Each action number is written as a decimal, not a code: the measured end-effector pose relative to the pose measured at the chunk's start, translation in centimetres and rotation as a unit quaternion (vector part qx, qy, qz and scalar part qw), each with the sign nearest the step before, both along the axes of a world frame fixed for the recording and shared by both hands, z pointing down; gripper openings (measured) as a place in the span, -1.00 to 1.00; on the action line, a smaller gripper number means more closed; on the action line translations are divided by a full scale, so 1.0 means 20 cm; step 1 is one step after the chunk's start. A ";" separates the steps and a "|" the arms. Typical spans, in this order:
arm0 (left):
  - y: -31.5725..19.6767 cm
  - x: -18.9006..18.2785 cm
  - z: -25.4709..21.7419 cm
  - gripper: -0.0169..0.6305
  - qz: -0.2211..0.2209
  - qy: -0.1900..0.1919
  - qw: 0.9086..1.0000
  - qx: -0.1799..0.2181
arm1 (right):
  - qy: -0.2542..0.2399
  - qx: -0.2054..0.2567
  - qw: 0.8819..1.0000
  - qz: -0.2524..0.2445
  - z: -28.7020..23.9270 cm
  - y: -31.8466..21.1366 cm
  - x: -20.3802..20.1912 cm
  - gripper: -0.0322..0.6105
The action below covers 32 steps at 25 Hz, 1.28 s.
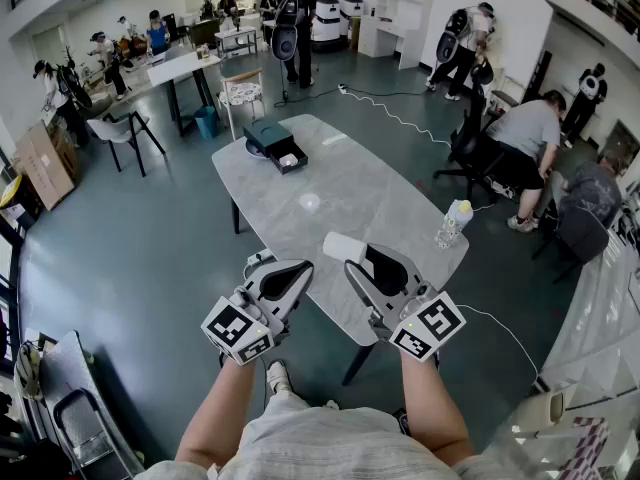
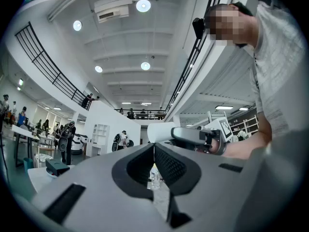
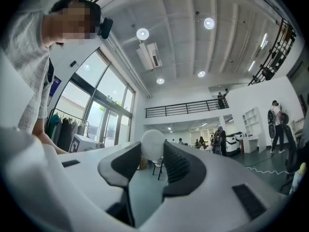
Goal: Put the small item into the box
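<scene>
Well short of the box, the small item rides pinched in the right fingers.

The right gripper (image 3: pixel 153 152) has its 2 fingers clenched on the small item (image 3: pixel 153 143), a white, rounded piece caught at the very fingertips; in the head view it hangs over the near end of the bench (image 1: pixel 380 193). The left gripper (image 2: pixel 154 149) has its fingers pressed together on nothing. The box (image 1: pixel 276 146), dark and open, sits at the far end of the bench, well apart from both grippers, and a bottle (image 1: pixel 455 221) stands near the right edge. The item looks light and smooth. Whether it is soft I cannot tell. A round, slick surface held only at the tips could squirt out, so the safer hold is across its widest part with a moderate squeeze.
</scene>
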<state>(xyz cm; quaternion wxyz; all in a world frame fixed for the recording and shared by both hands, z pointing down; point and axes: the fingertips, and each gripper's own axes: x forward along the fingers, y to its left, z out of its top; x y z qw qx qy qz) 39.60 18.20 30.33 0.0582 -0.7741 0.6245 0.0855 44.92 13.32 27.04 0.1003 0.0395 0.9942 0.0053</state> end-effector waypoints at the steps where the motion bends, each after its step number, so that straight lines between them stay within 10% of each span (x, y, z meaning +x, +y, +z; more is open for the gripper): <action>1: -0.01 0.00 0.00 -0.89 0.001 0.000 1.000 0.000 | 0.000 0.000 1.000 0.000 0.00 0.00 0.00 -0.41; 32: 0.00 -0.30 0.08 -0.88 -0.029 0.020 0.999 -0.014 | 0.004 -0.025 0.999 -0.048 0.07 -0.01 -0.33 -0.41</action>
